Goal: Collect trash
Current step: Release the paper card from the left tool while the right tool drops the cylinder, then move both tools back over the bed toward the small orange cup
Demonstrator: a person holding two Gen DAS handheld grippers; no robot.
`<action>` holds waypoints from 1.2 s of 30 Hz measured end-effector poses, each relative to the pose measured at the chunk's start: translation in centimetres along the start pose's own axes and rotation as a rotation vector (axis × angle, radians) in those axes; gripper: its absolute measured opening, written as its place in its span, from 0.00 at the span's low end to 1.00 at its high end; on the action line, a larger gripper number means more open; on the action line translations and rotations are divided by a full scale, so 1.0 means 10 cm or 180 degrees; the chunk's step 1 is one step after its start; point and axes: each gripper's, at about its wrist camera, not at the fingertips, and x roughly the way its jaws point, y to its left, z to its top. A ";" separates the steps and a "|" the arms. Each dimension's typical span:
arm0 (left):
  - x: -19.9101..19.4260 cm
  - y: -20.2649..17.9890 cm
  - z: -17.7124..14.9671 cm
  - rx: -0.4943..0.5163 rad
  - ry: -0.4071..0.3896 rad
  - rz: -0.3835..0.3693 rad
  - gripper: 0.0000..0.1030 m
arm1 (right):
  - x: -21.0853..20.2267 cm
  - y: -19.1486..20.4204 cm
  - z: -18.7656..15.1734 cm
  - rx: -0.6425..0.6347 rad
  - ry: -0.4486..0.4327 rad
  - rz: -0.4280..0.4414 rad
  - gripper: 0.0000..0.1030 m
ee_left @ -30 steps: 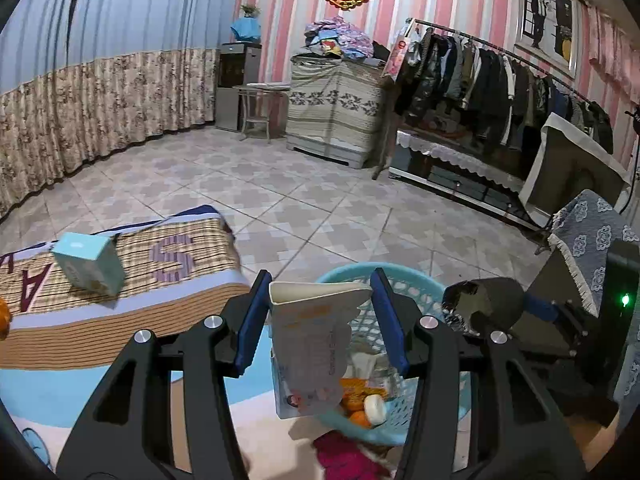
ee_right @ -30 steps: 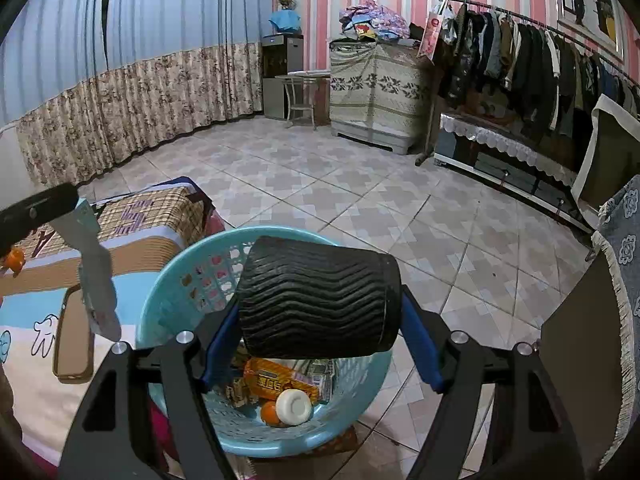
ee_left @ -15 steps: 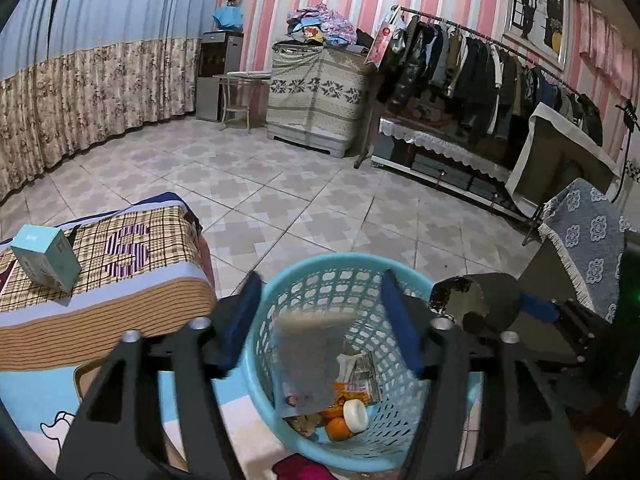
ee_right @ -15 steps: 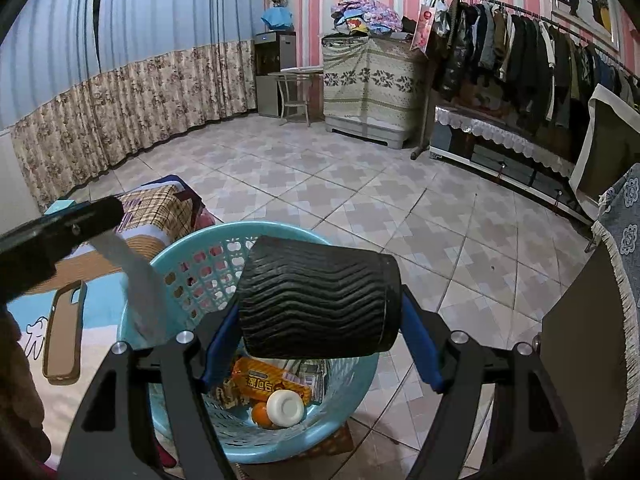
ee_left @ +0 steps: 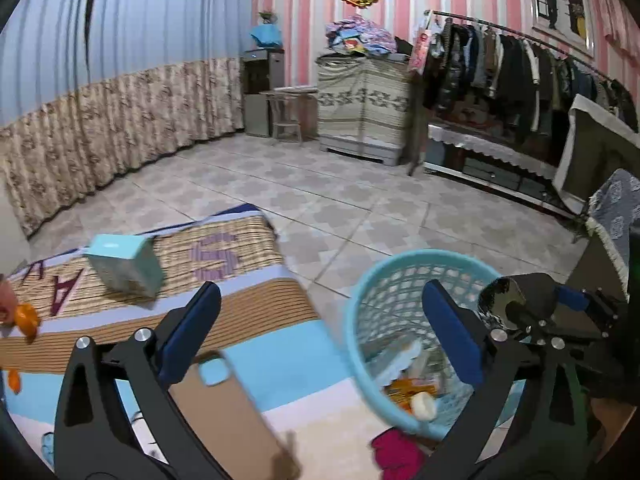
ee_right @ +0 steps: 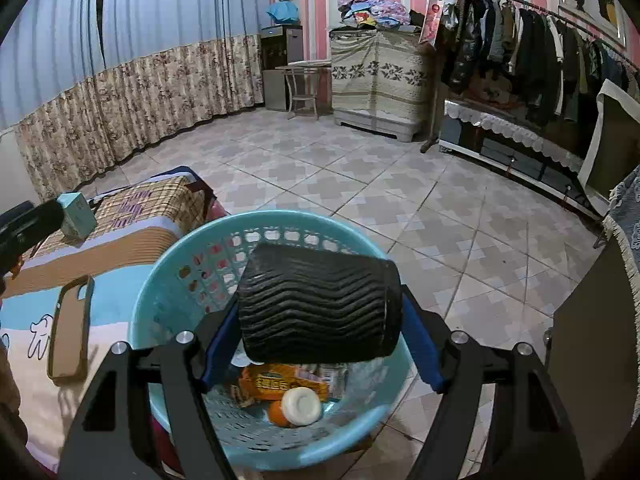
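My left gripper (ee_left: 324, 332) hangs over the bed's edge, its jaws opening wide with nothing between them. To its right stands the light blue basket (ee_left: 372, 280), where a pale wrapper (ee_left: 400, 360) lies on other trash. In the right wrist view the basket (ee_right: 192, 248) holds an orange packet (ee_right: 280, 380), a white lid (ee_right: 301, 406) and an orange. My right gripper (ee_right: 320, 340) hovers above the basket, shut on a black ribbed cup (ee_right: 316, 304) lying sideways. Orange peels (ee_left: 24, 316) lie on the bed at far left.
A phone in a brown case (ee_left: 224, 408) lies on the bed just below my left gripper. A teal box (ee_left: 124, 268) sits farther back on the striped blanket. A red cloth (ee_left: 396, 452) lies by the basket's foot. Tiled floor stretches to a clothes rack (ee_left: 520, 72).
My left gripper let go of the white wrapper, which dropped into the basket, and then swung left over the bed while its jaws spread. The right gripper kept still with the cup.
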 end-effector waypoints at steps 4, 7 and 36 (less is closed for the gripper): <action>-0.10 0.14 -0.02 0.0027 -0.0004 0.0157 0.95 | 0.01 0.08 0.02 0.0085 -0.0074 0.0047 0.90; -0.18 0.29 -0.03 -0.0015 -0.0021 0.0239 0.95 | 0.03 0.13 0.03 0.0097 -0.0082 -0.0010 0.93; -1.11 2.55 -0.94 -0.0536 0.0095 0.1361 0.95 | -0.39 2.29 -0.25 -0.0543 -0.0357 0.0622 0.95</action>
